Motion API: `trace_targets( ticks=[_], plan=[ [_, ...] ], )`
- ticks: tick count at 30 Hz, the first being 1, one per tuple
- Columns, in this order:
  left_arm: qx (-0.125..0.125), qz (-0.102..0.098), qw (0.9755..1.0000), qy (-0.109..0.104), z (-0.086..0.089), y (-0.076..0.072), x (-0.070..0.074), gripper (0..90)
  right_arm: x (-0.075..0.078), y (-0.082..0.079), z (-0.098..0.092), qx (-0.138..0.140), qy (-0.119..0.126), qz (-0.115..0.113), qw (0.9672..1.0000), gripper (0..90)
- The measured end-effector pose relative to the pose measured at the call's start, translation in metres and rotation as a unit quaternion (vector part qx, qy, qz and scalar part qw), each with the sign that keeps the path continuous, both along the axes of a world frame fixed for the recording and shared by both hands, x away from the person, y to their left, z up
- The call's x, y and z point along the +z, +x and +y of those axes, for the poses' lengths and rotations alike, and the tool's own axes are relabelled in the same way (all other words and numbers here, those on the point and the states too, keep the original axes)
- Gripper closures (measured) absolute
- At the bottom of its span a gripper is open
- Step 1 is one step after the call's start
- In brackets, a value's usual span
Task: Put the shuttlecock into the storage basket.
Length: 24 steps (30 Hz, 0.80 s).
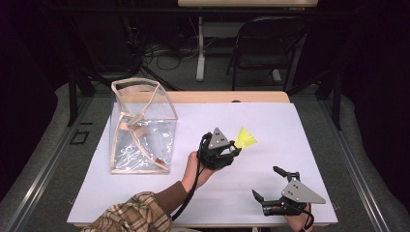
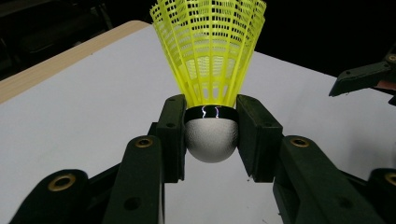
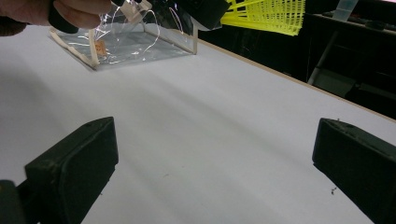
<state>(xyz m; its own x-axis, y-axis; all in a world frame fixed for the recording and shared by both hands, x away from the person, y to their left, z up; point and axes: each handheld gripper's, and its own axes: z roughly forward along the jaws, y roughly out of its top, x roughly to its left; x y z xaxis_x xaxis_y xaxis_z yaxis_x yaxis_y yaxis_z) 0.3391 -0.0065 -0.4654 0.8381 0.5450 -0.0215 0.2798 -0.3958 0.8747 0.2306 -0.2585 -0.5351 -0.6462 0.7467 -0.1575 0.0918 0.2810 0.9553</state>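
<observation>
A yellow shuttlecock [image 2: 210, 60] with a white rounded cork is clamped at its base between the two pads of my left gripper [image 2: 211, 135], skirt pointing away from the hand. In the high view the left gripper [image 1: 233, 148] hovers over the middle of the white table with the shuttlecock [image 1: 245, 138] sticking out to the right. My right gripper [image 1: 267, 183] rests near the front right corner, jaws spread wide with only bare table between them. In the right gripper view the shuttlecock's skirt [image 3: 266, 14] shows at the top.
A clear plastic bag [image 1: 141, 126] with beige trim stands open at the table's left side; it also shows in the right gripper view, bag [image 3: 126, 42]. The white table top [image 1: 270, 121] ends in a wooden strip at the back. A chair and cables lie beyond.
</observation>
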Motion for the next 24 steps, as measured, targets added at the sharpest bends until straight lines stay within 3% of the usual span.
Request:
trace_targets(
  ticks=[24],
  plan=[
    [0.005, -0.005, 1.0000, 0.000, 0.006, 0.012, 0.005, 65.0, 0.000, 0.000, 0.000, -0.001, 0.000, 0.001, 1.0000, 0.0]
  ],
)
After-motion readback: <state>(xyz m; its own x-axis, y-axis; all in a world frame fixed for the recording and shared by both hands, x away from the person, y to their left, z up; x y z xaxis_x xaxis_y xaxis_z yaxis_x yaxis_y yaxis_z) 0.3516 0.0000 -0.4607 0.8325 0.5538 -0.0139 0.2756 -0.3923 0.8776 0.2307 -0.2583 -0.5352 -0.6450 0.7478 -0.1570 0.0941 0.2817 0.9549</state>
